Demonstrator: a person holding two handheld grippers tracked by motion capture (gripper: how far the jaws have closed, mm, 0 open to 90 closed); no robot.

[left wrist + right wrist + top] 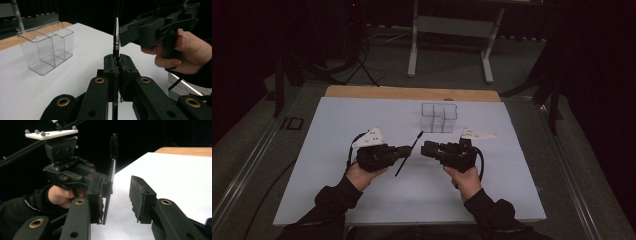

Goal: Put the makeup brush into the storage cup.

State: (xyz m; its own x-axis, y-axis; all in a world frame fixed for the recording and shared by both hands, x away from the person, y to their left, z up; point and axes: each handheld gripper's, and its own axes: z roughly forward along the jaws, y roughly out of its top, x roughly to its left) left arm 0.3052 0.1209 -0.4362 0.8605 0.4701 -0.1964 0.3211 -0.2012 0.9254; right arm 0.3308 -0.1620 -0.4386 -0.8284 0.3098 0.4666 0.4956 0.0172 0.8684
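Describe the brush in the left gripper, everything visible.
The brush is a slim wand: dark handle, shiny metal ferrule, small black bristle head like a mascara spoolie. The left gripper clamps its handle, jaws shut on it. In the high view it slants above the white table, bristle tip toward the clear organizer. The right gripper has one pad beside the shaft, jaws apart.

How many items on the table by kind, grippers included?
Grippers: 2, left gripper and right gripper
Mascara-type brush: 1, the brush clamped in the left gripper
Clear divided organizer: 1, the organizer
White mat: 1, the mat
Total: 5
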